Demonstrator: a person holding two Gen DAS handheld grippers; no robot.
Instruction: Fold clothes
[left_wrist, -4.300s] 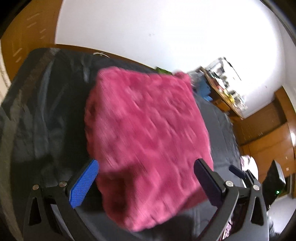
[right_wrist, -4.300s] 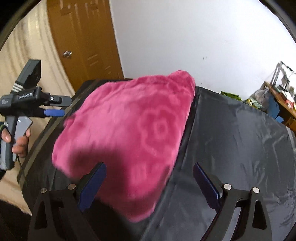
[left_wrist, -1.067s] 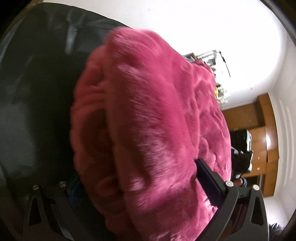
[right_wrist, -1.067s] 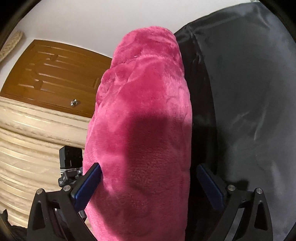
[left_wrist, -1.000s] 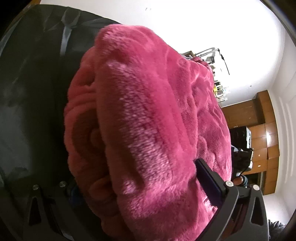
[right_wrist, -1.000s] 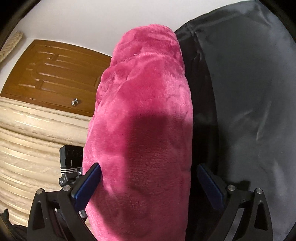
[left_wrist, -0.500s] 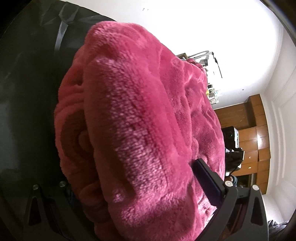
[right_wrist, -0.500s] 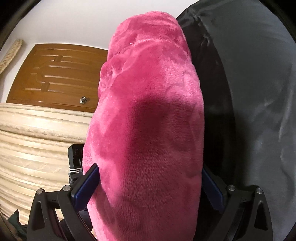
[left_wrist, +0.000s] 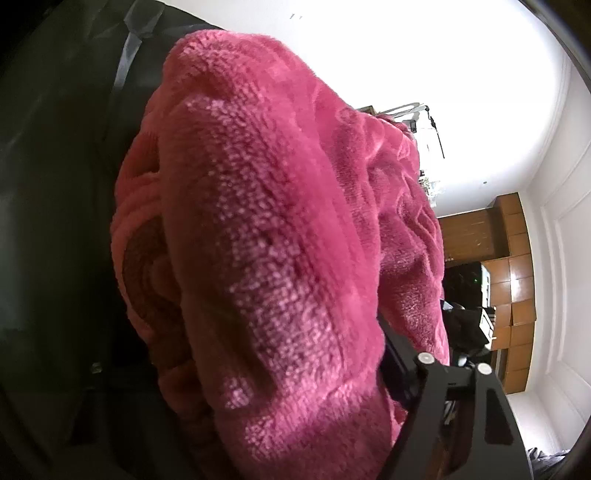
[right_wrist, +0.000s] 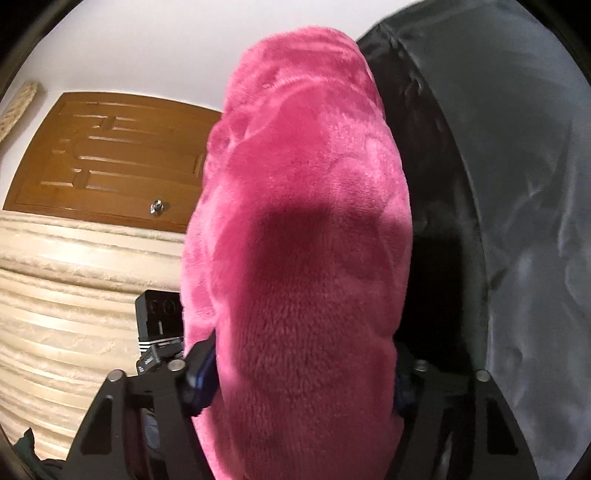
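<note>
**Both jaws closing on the folded fleece**

Nearest me, my right hand-held gripper (right_wrist: 295, 376) has just been closing and now pinches the folded, plush magenta fleece garment (right_wrist: 299, 229). My left hand-held gripper (left_wrist: 277, 369) has likewise been closing onto its other end. The bundle's long axis runs away from each camera, over the dark grey cloth-covered counter (right_wrist: 517, 184). Beyond stands a brown wooden door (right_wrist: 110, 158).
</note>
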